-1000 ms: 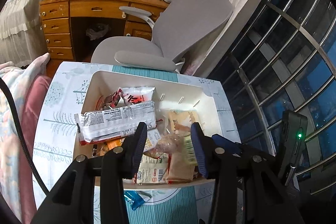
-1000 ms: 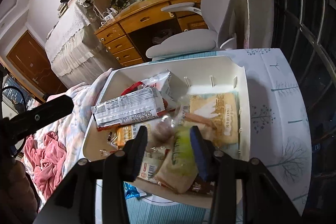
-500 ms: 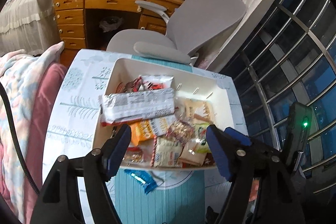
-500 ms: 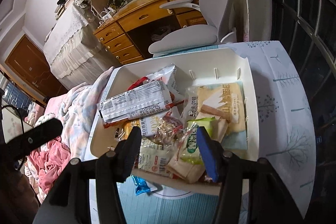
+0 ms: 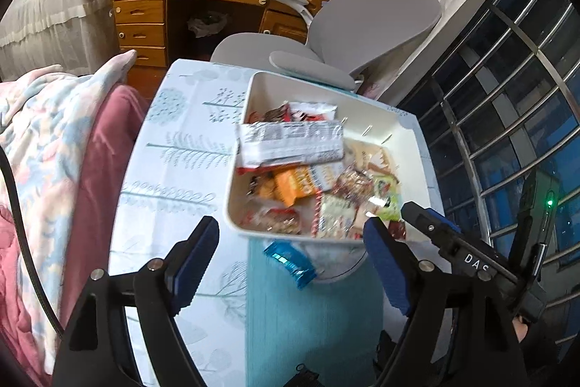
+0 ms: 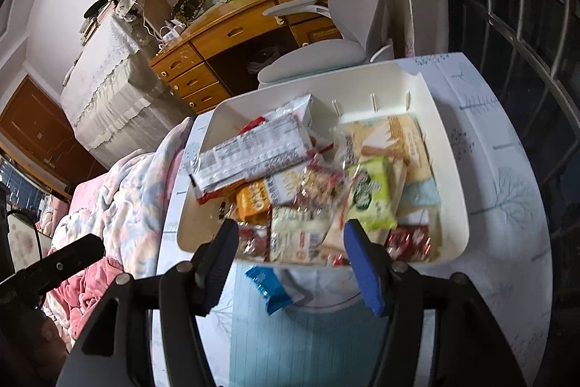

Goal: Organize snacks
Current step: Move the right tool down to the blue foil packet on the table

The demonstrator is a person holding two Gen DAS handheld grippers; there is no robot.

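Bedroom scene: patterned desk point(image 5: 174, 169) beside a bed, grey chair point(image 5: 362, 20) behind. White bin point(image 6: 449, 191) sat on it, piled with snack packets point(image 6: 308, 184); one blue packet point(image 6: 268, 285) lay on the cloth just outside the bin's near wall. Left gripper point(image 5: 290, 263) and right gripper point(image 6: 290, 260) both had jaws just opening, wide apart, gripping nothing, near the bin's front edge.

Bare tablecloth point(image 5: 174, 169) lies free left of the snack-crammed white bin point(image 6: 451, 205); a blue packet point(image 6: 268, 289) lies just before it.
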